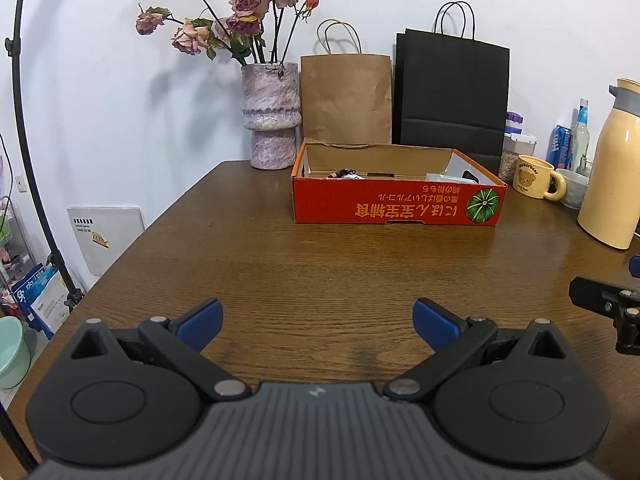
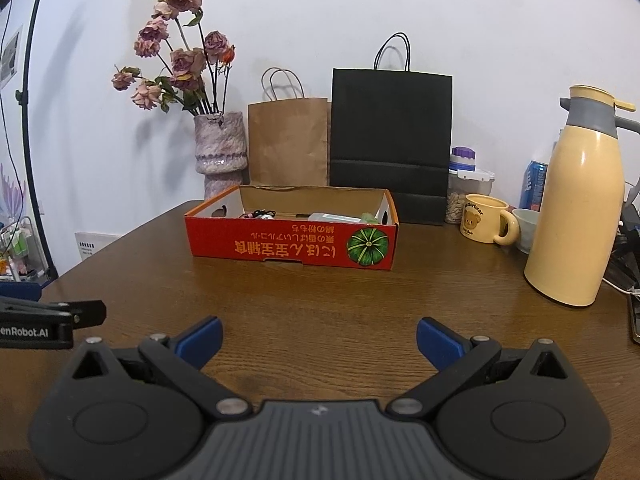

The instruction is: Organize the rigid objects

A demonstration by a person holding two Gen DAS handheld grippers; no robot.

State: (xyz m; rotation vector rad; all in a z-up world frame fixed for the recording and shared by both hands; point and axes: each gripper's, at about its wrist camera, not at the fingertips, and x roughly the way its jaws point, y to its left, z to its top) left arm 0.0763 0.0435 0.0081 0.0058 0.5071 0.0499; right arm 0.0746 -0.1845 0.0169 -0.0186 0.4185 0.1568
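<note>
Orange Japanese lettering, printed upside down, is seen along the front of the red cardboard box (image 2: 292,242) at the centre of the right wrist view, beside a green pumpkin picture; the characters are not clearly read. On the yellow mug (image 2: 482,220) at the right, small words are printed around a bear face; "bear" is partly made out. At the lower left edge, "enRobot.AI" is read in white on the black side of the other gripper (image 2: 36,330). Labels on the white panel (image 1: 106,236) at the left of the left wrist view are too small to read.
</note>
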